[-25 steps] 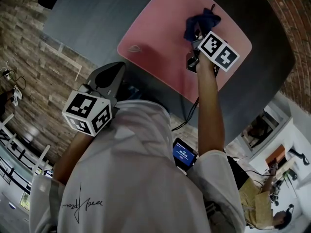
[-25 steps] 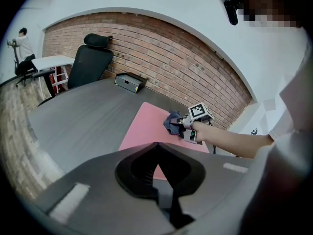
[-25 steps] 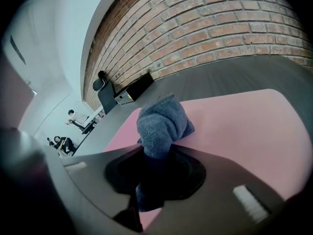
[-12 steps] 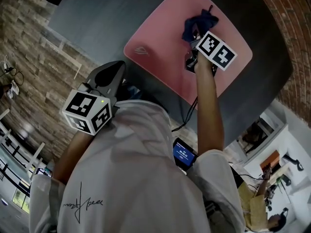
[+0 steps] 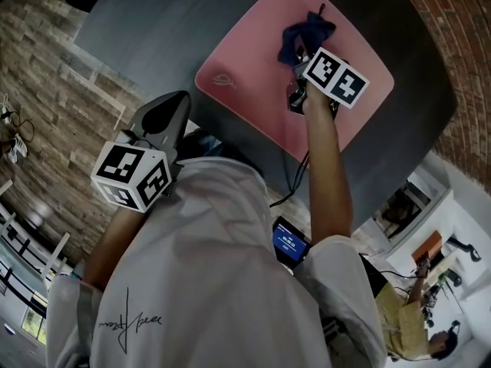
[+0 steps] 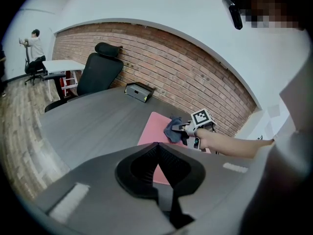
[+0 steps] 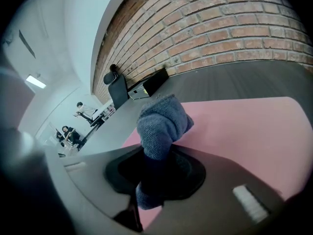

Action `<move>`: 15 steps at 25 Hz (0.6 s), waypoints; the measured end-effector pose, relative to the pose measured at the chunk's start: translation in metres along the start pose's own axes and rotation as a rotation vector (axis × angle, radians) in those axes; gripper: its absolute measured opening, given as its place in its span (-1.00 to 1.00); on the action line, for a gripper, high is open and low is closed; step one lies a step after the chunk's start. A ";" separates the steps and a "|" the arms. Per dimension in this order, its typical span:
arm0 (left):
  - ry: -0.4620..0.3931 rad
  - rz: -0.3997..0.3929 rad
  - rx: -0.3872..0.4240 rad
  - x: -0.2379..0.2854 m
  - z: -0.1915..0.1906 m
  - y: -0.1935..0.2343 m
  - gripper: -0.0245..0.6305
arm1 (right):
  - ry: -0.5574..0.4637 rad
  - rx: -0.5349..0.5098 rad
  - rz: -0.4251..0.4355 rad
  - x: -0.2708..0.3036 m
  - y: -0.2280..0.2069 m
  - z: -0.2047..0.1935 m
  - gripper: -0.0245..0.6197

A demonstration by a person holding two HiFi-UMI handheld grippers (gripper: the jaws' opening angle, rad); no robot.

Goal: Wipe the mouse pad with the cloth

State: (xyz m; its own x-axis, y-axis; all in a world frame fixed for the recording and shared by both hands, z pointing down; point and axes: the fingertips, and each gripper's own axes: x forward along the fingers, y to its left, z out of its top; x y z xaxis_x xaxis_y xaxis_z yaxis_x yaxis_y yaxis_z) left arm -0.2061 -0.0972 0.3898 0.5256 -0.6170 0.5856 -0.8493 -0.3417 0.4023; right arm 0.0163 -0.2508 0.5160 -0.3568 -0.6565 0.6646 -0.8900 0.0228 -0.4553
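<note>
Right gripper (image 7: pixel 155 169) is clamped down on the blue cloth (image 7: pixel 162 122). A thick wad sits pinched between the jaws, and the rest bunches up past the tips and rests on the pink mouse pad (image 7: pixel 244 126). From the head view, the right gripper (image 5: pixel 298 54) sits over the far half of the mouse pad (image 5: pixel 245 83). The cloth (image 5: pixel 305 31) is crumpled just ahead of it, touching the pad surface. The right arm (image 5: pixel 326 175) is stretched out pretty much straight from the shoulder with a bare forearm, and the marker cube rides on top of the wrist end.

Left gripper (image 6: pixel 157 153) has its jaws pressed together with nothing in them. It's tucked back close to the body, and in the head view the left gripper (image 5: pixel 163 117) hangs by the near edge of the grey table (image 5: pixel 153 29), well apart from the pad, pointing roughly toward it.

The pad lies flat on the table, with one corner carrying a small logo (image 5: pixel 222 79). Further out there's a black box (image 6: pixel 138 91) at the table's far side by the brick wall (image 6: pixel 176 62), and an office chair (image 6: pixel 100 72) is pulled up beside it.
</note>
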 end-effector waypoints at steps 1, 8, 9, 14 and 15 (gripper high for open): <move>-0.001 -0.009 0.004 0.000 0.000 0.001 -0.89 | 0.000 -0.005 0.002 -0.001 0.003 -0.001 -0.68; -0.022 -0.096 0.035 -0.003 0.006 -0.019 -0.89 | -0.013 -0.047 0.004 -0.043 0.018 -0.003 -0.68; -0.021 -0.108 0.039 -0.001 0.007 -0.022 -0.89 | -0.013 -0.047 0.008 -0.048 0.019 -0.004 -0.68; -0.030 -0.167 0.055 0.013 0.004 -0.029 -0.89 | -0.012 -0.052 0.004 -0.070 0.017 -0.012 -0.68; -0.031 -0.176 0.057 0.014 0.005 -0.032 -0.89 | -0.013 -0.053 0.005 -0.076 0.017 -0.013 -0.68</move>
State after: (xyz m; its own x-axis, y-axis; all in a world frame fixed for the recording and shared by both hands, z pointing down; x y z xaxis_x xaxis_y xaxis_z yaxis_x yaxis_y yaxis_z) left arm -0.1718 -0.0984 0.3818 0.6650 -0.5655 0.4878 -0.7465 -0.4854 0.4551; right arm 0.0242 -0.1900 0.4652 -0.3576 -0.6662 0.6545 -0.9022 0.0653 -0.4264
